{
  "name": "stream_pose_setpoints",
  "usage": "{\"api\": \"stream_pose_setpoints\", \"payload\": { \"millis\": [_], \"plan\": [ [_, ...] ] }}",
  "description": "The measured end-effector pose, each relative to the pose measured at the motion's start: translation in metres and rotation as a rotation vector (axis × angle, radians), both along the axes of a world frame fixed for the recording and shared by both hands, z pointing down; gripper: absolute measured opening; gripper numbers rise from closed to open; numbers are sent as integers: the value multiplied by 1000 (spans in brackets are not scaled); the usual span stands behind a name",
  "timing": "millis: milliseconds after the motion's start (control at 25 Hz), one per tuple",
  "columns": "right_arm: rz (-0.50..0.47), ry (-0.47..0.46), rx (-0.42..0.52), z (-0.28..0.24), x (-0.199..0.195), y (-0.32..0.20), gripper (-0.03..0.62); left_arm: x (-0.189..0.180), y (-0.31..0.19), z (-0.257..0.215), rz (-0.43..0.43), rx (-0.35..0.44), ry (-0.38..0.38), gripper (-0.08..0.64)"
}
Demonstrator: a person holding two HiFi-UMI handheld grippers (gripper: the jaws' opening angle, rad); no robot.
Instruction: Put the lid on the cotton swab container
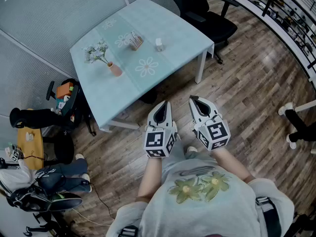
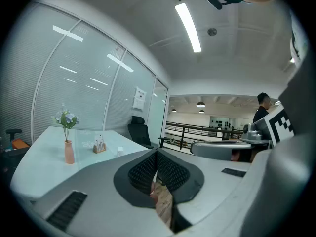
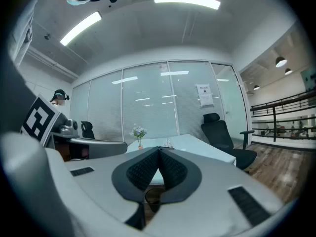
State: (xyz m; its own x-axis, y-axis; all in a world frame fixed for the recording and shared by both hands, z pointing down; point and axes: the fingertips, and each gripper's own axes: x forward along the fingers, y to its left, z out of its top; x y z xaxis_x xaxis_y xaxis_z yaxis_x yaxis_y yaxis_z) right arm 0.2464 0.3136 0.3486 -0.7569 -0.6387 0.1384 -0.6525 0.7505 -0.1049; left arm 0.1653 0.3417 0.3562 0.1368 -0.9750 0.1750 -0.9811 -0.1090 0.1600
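- Office, wood floor; pale blue rectangular table [image 1: 173,31] far ahead.
- On its right part, small white tub [image 1: 159,44], probably the swab container, near brown box of sticks [image 1: 134,40]; lid not discernible.
- Likely light, stiff, slick plastic: pinch by rim.
- Looks upright, axis vertical.
- Both clenched, empty, near torso: left gripper [image 1: 162,104], right gripper [image 1: 193,99].

**Pale blue table carries three small things**

The table [image 1: 173,31] stands on white legs on a wooden floor [image 1: 247,93], and its top is printed with daisy shapes. A pink vase [image 1: 115,69] of pale flowers stands upright on it. A small wooden holder [image 1: 135,41] sits mid-table. A small white container [image 1: 159,45] stands near the holder, not touching it.
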Motion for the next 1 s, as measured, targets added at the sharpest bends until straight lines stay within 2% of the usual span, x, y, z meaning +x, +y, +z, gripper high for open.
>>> {"api": "stream_pose_setpoints", "payload": {
  "millis": [440, 1000],
  "plan": [
    [10, 1, -3, 2, -44, -66, 3, -49, -67, 3, 0, -5, -15, 2],
    [105, -13, 16, -1, -106, -173, 6, -128, -164, 5, 45, -11, -29, 2]
  ]
}}
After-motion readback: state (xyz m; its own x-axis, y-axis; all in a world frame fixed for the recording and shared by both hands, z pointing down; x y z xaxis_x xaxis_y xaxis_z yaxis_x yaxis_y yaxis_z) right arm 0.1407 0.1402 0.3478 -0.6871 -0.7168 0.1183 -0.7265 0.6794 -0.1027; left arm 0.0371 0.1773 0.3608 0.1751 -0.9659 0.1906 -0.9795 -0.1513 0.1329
